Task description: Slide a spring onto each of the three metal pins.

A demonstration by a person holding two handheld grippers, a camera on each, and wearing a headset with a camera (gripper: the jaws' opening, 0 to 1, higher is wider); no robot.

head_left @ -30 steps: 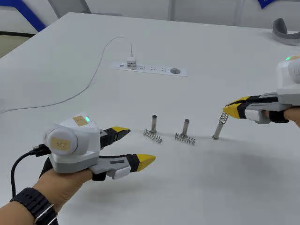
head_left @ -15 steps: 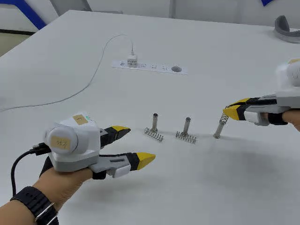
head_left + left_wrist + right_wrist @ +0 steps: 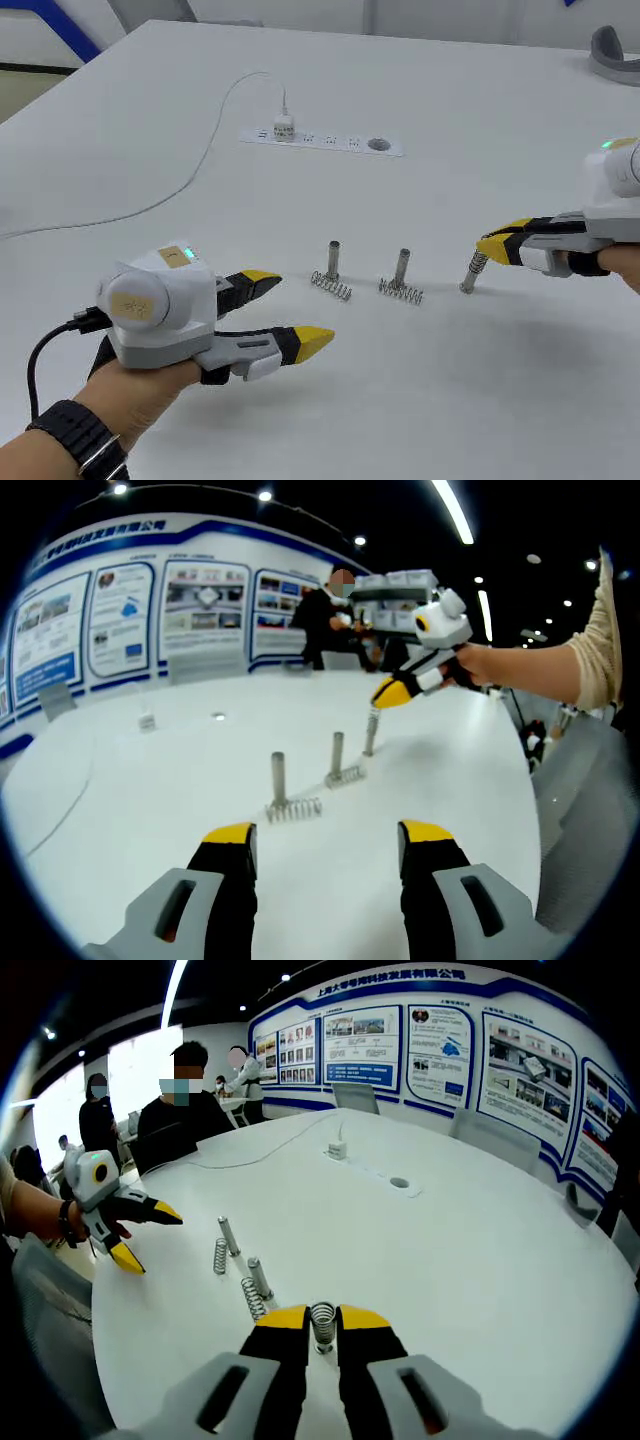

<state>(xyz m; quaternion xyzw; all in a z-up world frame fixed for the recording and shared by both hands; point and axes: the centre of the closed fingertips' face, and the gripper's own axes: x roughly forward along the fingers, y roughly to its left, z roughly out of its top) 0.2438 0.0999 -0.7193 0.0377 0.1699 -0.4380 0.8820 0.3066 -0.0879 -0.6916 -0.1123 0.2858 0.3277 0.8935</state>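
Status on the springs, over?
Right gripper shut on spring, threaded over right pin. Left gripper open, empty. One loose spring by left pin, another by middle pin. Nothing in the way.

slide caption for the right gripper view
Right tongs hold a spring on the near pin; two more springs lie beside bare pins.

- Right gripper (image 3: 322, 1314): yellow jaw tips pinched an upright coiled steel spring (image 3: 322, 1331).
- Near silver metal pin (image 3: 260, 1278) and far silver metal pin (image 3: 229, 1234) stood upright beyond, with a loose spring beside each.

near: table (image 3: 450, 400) lying open | centre: left pin (image 3: 333, 258), middle pin (image 3: 402, 266), two loose springs (image 3: 330, 285) blocking | right: right gripper (image 3: 487, 247) pinching third spring (image 3: 477, 262) on right pin (image 3: 467, 287) | far: power strip (image 3: 322, 142) lying flat
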